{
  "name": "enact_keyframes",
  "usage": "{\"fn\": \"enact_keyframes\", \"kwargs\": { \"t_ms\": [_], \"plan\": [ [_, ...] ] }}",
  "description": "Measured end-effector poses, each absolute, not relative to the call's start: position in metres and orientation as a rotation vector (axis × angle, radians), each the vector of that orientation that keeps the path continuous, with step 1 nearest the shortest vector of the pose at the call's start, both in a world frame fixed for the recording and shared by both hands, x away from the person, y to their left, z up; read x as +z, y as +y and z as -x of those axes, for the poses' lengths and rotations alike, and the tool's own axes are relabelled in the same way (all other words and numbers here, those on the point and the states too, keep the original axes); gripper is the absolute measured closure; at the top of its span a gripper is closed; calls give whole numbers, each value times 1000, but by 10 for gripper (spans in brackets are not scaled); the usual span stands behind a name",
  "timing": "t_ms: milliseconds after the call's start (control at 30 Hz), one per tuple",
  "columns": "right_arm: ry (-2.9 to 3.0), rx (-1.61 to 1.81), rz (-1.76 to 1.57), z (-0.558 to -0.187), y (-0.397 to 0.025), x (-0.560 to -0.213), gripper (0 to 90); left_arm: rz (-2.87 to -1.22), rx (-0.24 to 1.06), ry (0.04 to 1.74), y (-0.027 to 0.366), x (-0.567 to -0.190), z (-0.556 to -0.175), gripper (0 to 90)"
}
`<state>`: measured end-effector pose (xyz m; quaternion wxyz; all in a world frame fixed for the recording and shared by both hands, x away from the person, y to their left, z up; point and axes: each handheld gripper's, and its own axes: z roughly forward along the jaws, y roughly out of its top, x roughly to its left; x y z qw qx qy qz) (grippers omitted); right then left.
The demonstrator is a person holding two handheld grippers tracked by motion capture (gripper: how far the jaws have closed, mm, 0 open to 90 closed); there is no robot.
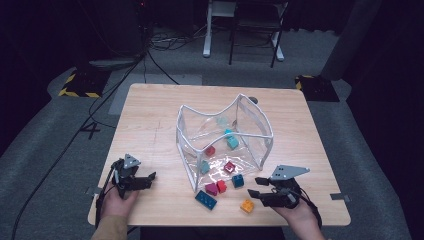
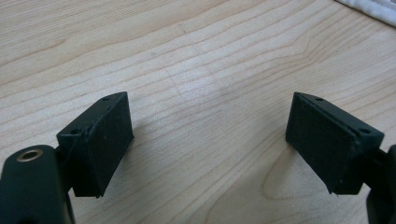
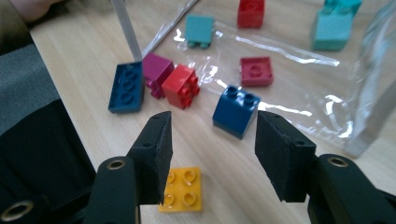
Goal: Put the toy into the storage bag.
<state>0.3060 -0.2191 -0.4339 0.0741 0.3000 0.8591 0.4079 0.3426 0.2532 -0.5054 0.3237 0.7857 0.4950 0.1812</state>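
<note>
While both hands are resting near the table's front edge, the right gripper is hovering with its jaws spread just beside a yellow brick, gripping nothing. Seen through the right gripper view, that yellow brick is lying flat on the wood, studs up, low between the two black pads and nearer the left one. A blue brick is sitting just beyond the jaws at the edge of the clear plastic bag; a red brick, a magenta brick and a flat dark-blue plate are clustering to its left. The right hand is coming in from the bottom edge, wrist low, with the gripper pointing left across the table. On the far side, the left gripper is lying well apart from the bricks, its jaws likewise wide open over bare wood, with the left hand wrapping its handle. More bricks are lying inside the white-rimmed bag, which is standing open at mid-table.
</note>
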Motion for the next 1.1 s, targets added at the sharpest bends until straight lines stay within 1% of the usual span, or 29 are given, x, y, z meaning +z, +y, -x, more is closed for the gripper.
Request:
{"fn": "enact_keyframes", "kwargs": {
  "t_ms": [267, 500, 633, 800, 1100],
  "plan": [
    [2631, 1174, -895, -295, -210, -463, 468, -2060, 475, 1299, 253, -505, -343, 151],
    [2666, 1117, -882, -291, -205, -479, 472, -2062, 476, 1298, 253, -505, -343, 152],
    [2672, 1096, -879, -291, -204, -483, 499, -2061, 475, 1299, 253, -505, -343, 152],
    [2683, 1053, -858, -291, -203, -487, 571, -2060, 476, 1300, 253, -505, -343, 152],
    [2685, 1059, -849, -291, -204, -483, 586, -2062, 476, 1298, 253, -505, -343, 152]
  ]
}}
